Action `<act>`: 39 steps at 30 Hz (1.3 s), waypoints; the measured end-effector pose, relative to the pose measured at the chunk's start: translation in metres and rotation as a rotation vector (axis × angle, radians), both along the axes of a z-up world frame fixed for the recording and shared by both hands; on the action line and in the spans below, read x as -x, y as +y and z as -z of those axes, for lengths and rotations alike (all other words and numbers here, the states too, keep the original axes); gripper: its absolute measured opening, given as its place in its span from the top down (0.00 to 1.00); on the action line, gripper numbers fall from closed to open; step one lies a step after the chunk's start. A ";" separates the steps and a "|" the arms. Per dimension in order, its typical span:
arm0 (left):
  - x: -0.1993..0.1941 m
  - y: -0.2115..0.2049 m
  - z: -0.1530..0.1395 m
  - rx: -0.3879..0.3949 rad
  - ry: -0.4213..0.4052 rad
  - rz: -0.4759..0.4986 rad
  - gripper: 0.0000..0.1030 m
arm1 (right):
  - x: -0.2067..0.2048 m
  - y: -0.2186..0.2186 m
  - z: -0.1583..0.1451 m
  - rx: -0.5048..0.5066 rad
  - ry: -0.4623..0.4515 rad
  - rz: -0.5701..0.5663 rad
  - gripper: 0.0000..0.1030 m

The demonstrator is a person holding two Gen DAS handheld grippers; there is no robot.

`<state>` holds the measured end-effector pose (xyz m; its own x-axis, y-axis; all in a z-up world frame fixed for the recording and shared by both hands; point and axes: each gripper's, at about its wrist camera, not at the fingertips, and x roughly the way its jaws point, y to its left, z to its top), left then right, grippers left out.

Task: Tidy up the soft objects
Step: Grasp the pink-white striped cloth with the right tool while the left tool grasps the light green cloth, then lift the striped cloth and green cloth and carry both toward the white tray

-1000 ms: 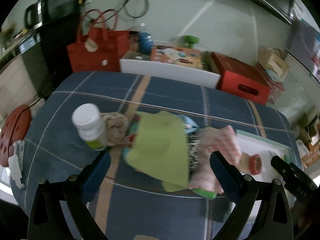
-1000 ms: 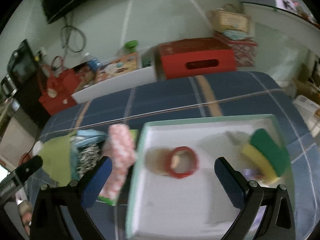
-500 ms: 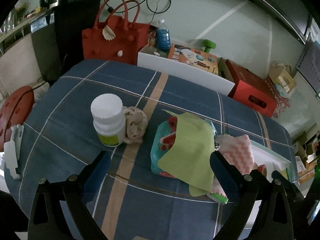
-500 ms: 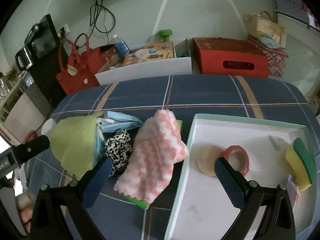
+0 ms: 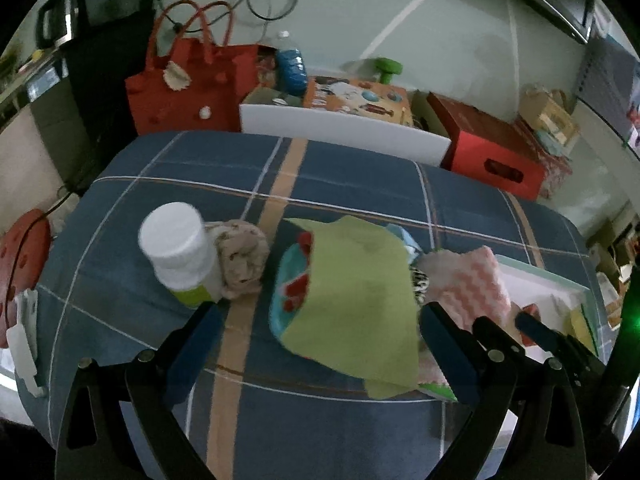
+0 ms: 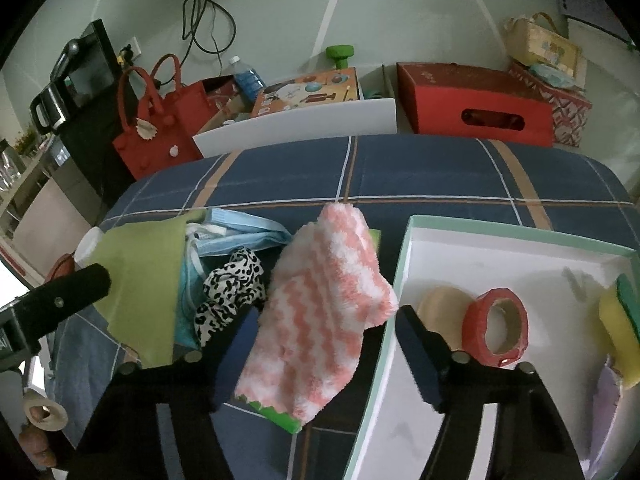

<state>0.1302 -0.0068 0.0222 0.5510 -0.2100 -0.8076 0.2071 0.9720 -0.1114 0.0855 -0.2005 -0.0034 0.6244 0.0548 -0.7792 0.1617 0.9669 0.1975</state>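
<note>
A heap of soft things lies on the blue plaid cloth (image 5: 352, 168). A green cloth (image 5: 360, 300) (image 6: 144, 276) covers a teal pouch (image 5: 288, 292). Beside it lie a blue face mask (image 6: 236, 232), a leopard-print scrunchie (image 6: 232, 284) and a pink-and-white fluffy cloth (image 6: 324, 312) (image 5: 472, 284). A beige rolled cloth (image 5: 240, 260) leans on a white bottle (image 5: 176, 248). My left gripper (image 5: 320, 352) is open, above the green cloth's near edge. My right gripper (image 6: 328, 356) is open, its fingers either side of the pink cloth's near end.
A white tray with a mint rim (image 6: 404, 248) sits right of the heap and holds a red tape roll (image 6: 496, 328), a beige disc (image 6: 440, 304) and a yellow-green sponge (image 6: 620, 328). A red bag (image 5: 188, 84), white board (image 5: 344, 132) and red box (image 5: 492, 152) stand beyond the table.
Both grippers have moved in closer to the heap. The right one has swung left from the tray to the pink cloth, which now lies between its fingers.
</note>
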 end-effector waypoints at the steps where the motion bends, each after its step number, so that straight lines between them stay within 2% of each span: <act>1: -0.001 -0.003 0.000 0.003 0.006 0.008 0.04 | 0.000 -0.001 0.001 -0.003 -0.002 -0.001 0.35; 3: -0.001 -0.009 0.000 0.003 0.004 0.025 0.04 | -0.001 -0.002 0.002 -0.015 -0.005 -0.005 0.39; 5: -0.001 -0.017 0.000 -0.021 0.002 0.038 0.04 | 0.000 -0.004 0.004 -0.021 -0.005 -0.009 0.49; 9: -0.002 -0.027 0.003 -0.064 -0.011 0.043 0.04 | 0.000 -0.007 0.008 -0.026 0.002 -0.004 0.60; 11: -0.005 -0.030 0.006 -0.069 -0.007 0.042 0.04 | 0.000 -0.008 0.010 -0.033 0.006 -0.001 0.70; 15: -0.009 -0.035 0.012 -0.092 0.002 0.046 0.07 | 0.000 -0.010 0.012 -0.039 0.009 -0.002 0.80; 19: -0.012 -0.037 0.020 -0.117 0.016 0.036 0.15 | 0.001 -0.008 0.011 -0.042 0.004 -0.011 0.82; 22: -0.013 -0.035 0.021 -0.140 0.011 0.018 0.28 | 0.001 -0.006 0.011 -0.039 0.005 -0.015 0.82; 29: -0.011 -0.031 0.018 -0.099 0.003 0.025 0.41 | 0.002 -0.005 0.011 -0.040 0.006 -0.020 0.82; 33: -0.010 -0.028 0.014 -0.075 -0.005 0.028 0.58 | 0.001 -0.005 0.011 -0.040 0.008 -0.022 0.85; 36: -0.010 -0.027 0.014 -0.069 -0.007 0.025 0.61 | 0.001 -0.005 0.011 -0.039 0.009 -0.024 0.85; 39: -0.009 -0.023 0.013 -0.054 -0.007 0.019 0.64 | 0.001 -0.004 0.011 -0.038 0.009 -0.026 0.90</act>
